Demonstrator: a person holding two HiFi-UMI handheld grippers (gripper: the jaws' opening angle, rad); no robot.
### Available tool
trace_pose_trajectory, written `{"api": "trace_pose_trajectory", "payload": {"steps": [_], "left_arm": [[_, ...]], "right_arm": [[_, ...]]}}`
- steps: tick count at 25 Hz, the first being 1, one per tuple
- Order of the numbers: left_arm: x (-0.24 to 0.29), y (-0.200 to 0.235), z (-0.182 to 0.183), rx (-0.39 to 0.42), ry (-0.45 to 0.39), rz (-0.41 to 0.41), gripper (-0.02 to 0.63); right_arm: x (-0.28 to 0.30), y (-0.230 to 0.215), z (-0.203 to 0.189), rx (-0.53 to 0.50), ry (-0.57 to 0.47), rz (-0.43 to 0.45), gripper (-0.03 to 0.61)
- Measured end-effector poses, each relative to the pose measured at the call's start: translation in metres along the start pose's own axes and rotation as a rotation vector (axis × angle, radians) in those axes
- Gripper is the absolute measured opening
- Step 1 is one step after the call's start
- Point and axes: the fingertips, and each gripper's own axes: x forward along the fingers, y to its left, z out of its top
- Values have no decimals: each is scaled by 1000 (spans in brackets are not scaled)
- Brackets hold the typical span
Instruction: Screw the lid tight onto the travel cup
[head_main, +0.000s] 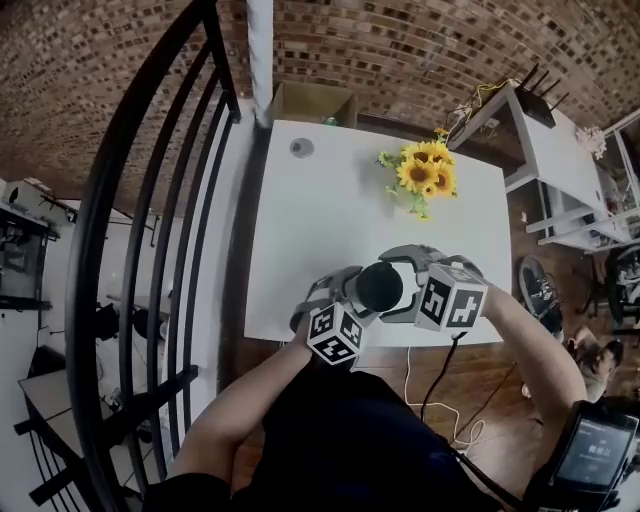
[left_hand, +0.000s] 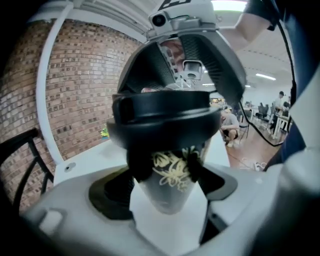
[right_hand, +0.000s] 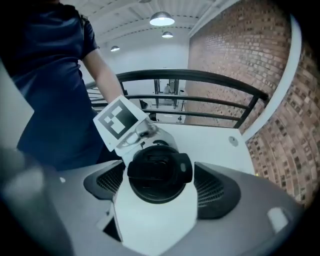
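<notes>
From the head view, a white table stands against a brick wall, with a bunch of sunflowers near its far right side and a black railing curving along its left. Near the table's front edge both grippers meet at the travel cup, of which only the black lid shows from above; the left gripper comes in from the lower left and the right gripper from the right. In the left gripper view, the travel cup, pale with a gold flower pattern, stands upright between the jaws, and the dark pads press on both sides of it just below the lid, so this gripper is clamped on the cup. The lid sits on the cup's mouth, and the right gripper's two jaws reach down on either side of it. In the right gripper view, the lid lies centred between jaws spread wide, their pads just beside its rim and not visibly squeezing it.
</notes>
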Motion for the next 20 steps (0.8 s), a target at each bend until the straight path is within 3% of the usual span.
{"api": "trace_pose_trajectory", "payload": {"steps": [4, 9, 12, 14, 17, 20], "left_arm": [[2, 1, 1, 6, 3, -1, 393], [1, 2, -1, -2, 9, 8, 393], [0, 5, -4, -1, 21, 25, 393], [1, 5, -6, 9, 29, 29, 394], [-1, 3, -8, 28, 39, -8, 427], [-15, 6, -9, -27, 49, -41, 439]], "right_arm": [[3, -6, -3, 162, -66, -83, 423], [1, -16, -12, 628, -191, -346, 422], [1, -19, -13, 794, -250, -448, 420], [1, -21, -11, 824, -299, -471, 422], [-14, -21, 1, 760, -433, -464, 425], [-47, -20, 6, 716, -573, -473, 425]]}}
